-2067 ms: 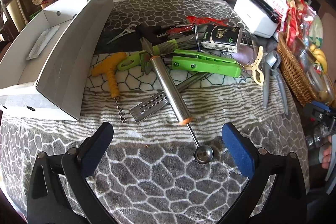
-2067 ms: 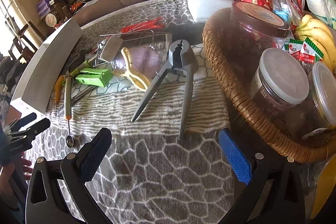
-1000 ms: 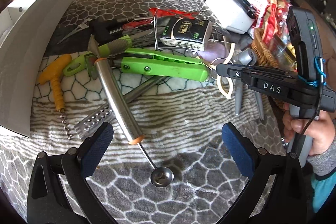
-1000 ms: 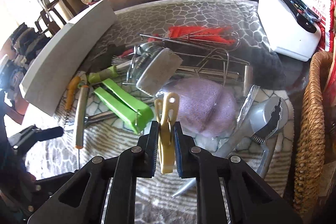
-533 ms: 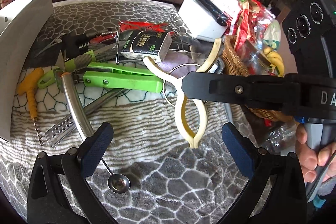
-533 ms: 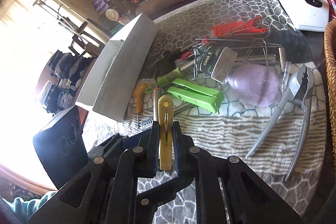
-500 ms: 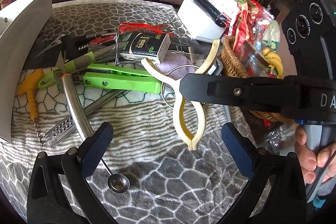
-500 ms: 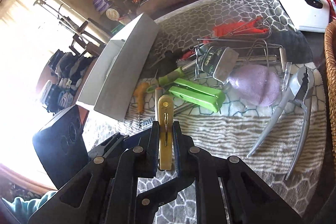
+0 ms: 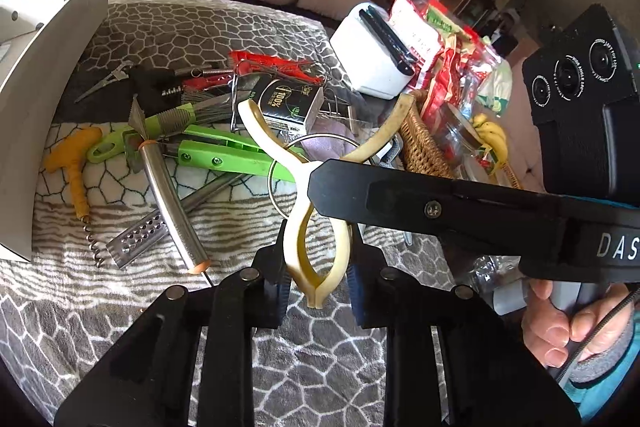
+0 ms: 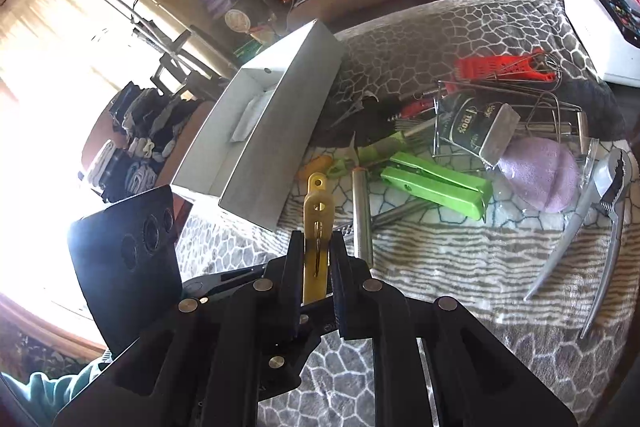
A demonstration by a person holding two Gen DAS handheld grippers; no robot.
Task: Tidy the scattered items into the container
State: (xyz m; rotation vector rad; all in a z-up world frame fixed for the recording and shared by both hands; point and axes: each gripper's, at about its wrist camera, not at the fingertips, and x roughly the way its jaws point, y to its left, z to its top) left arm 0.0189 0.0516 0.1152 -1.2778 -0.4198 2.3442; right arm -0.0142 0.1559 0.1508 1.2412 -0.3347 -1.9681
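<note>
A cream-yellow plastic clip (image 9: 316,227) hangs above the table, held from two sides. My right gripper (image 10: 316,267) is shut on the clip (image 10: 316,211) at its middle; its black arm crosses the left wrist view (image 9: 440,203). My left gripper (image 9: 316,271) has closed around the clip's lower loop, with both pads touching it. The white box (image 10: 256,131) stands open on the table's left side and also shows in the left wrist view (image 9: 44,83). Several utensils lie scattered beyond the clip.
On the patterned cloth lie a green tool (image 9: 228,157), a steel scoop (image 9: 168,199), a yellow corkscrew (image 9: 74,163), a red whisk (image 9: 272,65), a black tin (image 9: 288,103) and a grey nutcracker (image 10: 600,211). A wicker basket (image 9: 420,143) stands at right.
My right gripper carried the clip left, into my left gripper's reach. My left gripper, open half a second ago, has closed on the clip's lower loop.
</note>
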